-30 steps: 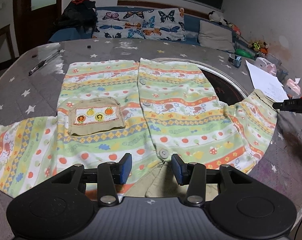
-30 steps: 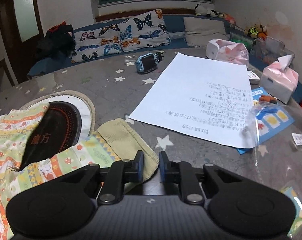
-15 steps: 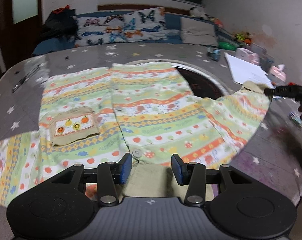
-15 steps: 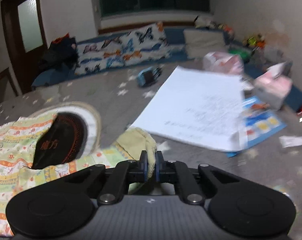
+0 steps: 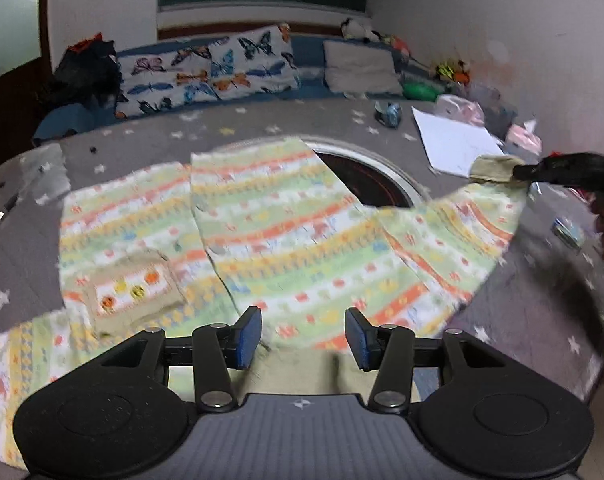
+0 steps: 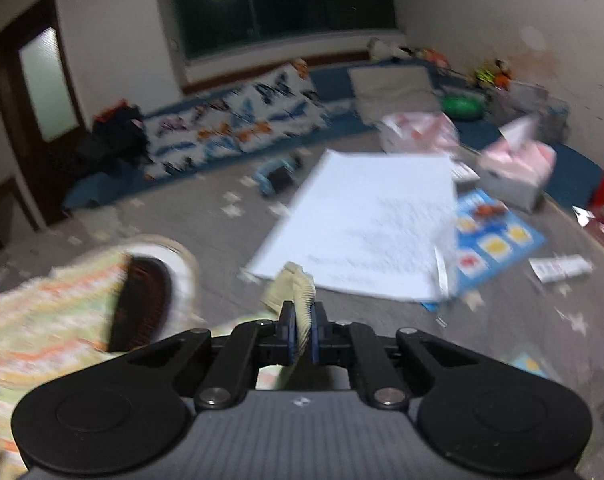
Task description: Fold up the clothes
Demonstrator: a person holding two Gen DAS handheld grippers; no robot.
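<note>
Bare starred surface lies open beyond the spread shirt. On the right side, a white paper sheet, tissue box and blue card crowd the way.

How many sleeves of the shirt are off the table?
1. The right sleeve is lifted, its cuff clamped in the right gripper. The left sleeve lies flat, partly out of frame.

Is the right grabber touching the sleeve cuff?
Touching. The right wrist view shows the right gripper shut on the cuff, fabric squeezed between its blue pads.
</note>
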